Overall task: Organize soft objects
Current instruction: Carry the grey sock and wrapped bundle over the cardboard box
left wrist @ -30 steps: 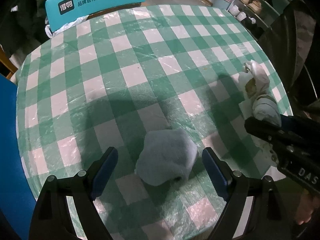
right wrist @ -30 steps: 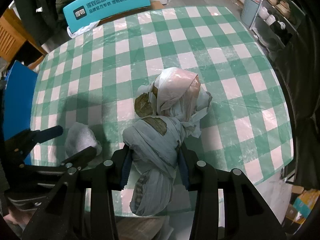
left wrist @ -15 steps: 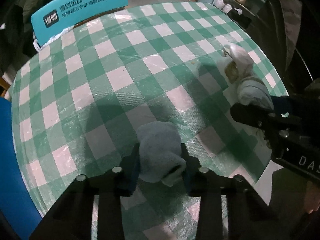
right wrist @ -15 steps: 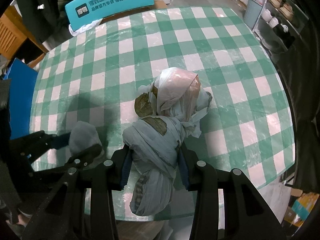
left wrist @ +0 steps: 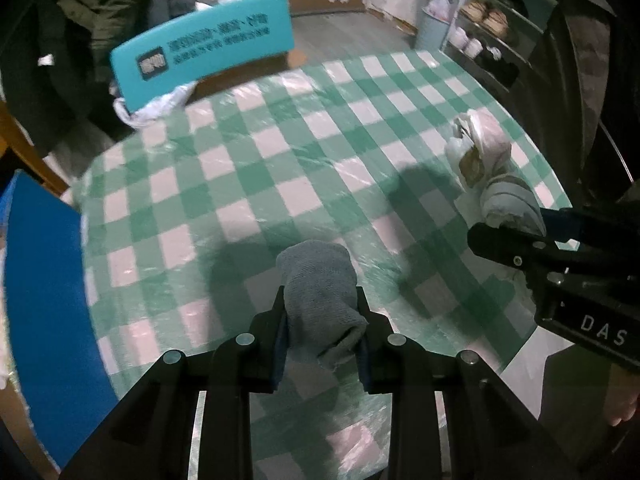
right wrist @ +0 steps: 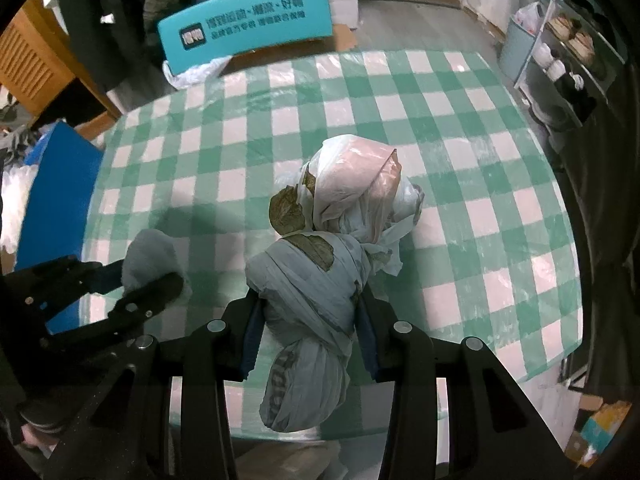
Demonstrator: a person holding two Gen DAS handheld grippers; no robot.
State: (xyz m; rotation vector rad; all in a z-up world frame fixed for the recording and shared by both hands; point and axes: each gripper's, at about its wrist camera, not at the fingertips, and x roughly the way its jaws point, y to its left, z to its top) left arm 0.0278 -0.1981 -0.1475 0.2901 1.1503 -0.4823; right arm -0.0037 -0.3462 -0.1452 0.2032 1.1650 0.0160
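A grey knitted cloth, rolled into a lump, sits between the pads of my left gripper. The jaws are closing on it and the pads press its sides; it hangs just above the green-and-white checked table. My right gripper is shut on a knotted bundle of pale plastic bags with brown patches, whose upper part leans over the table. In the right wrist view the left gripper and the grey cloth are at the lower left. In the left wrist view the right gripper and the bundle are at the right.
A teal chair back with printed text stands beyond the table's far edge, with a white plastic bag under it. A blue panel borders the left side. A shoe rack is at the far right, wooden furniture at the far left.
The left jaws went from wide open around the grey cloth to closed on it, and the cloth has come up off the table. The right gripper rose a little with the bundle.
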